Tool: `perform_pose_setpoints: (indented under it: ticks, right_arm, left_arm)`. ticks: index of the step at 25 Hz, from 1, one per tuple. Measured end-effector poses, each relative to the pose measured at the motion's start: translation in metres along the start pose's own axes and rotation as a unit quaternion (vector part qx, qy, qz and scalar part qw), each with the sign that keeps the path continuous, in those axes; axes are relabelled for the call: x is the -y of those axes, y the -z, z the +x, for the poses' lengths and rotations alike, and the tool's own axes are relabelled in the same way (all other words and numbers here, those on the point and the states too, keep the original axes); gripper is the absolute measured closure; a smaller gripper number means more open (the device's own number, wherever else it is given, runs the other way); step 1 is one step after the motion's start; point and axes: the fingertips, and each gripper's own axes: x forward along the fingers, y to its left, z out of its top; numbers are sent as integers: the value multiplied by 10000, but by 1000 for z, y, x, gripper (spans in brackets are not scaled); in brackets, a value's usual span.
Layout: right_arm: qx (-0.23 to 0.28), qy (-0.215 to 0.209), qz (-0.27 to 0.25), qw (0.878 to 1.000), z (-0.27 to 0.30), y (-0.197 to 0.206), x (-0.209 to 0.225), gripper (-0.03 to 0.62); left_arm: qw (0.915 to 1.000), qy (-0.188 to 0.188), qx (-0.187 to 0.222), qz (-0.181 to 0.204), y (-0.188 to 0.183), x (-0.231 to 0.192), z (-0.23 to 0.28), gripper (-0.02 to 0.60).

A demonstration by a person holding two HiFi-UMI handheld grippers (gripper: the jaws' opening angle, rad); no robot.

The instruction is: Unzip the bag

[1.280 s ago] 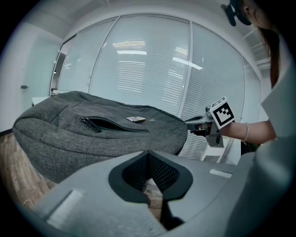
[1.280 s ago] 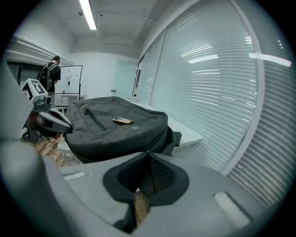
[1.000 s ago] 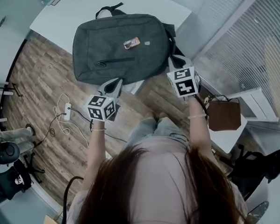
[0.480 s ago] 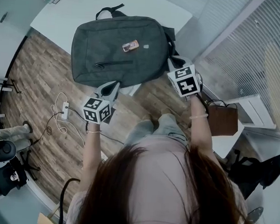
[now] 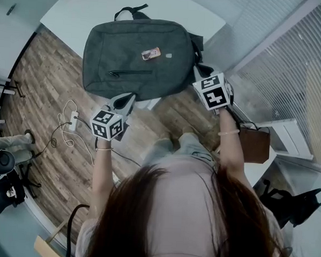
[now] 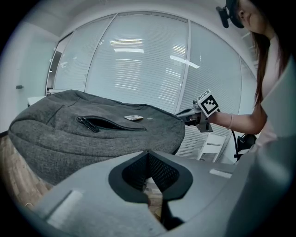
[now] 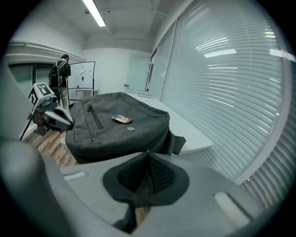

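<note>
The grey bag (image 5: pixel 137 57) lies flat on the white surface (image 5: pixel 91 9), with the left claw (image 5: pixel 127 101) and right claw (image 5: pixel 202 74) both closed and empty at its near edge. Its soft cloth will likely bunch, so pinch the small zip pull (image 5: pixel 113 73) and pin the fabric nearby.

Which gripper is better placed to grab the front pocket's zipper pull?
Left, probably. The left gripper sits at the bag's near edge, closer to the zipper pull; the right gripper is beside the opposite end. Both are shut, empty.
</note>
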Motion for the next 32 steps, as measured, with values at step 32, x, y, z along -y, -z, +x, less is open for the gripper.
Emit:
perform_pose_setpoints:
  ticks: [32]
  right_arm:
    - [226,-473,-667,9964,26,-22,36,579]
  left_arm:
    - [9936,-310,-630,-883,-1,-5,6,572]
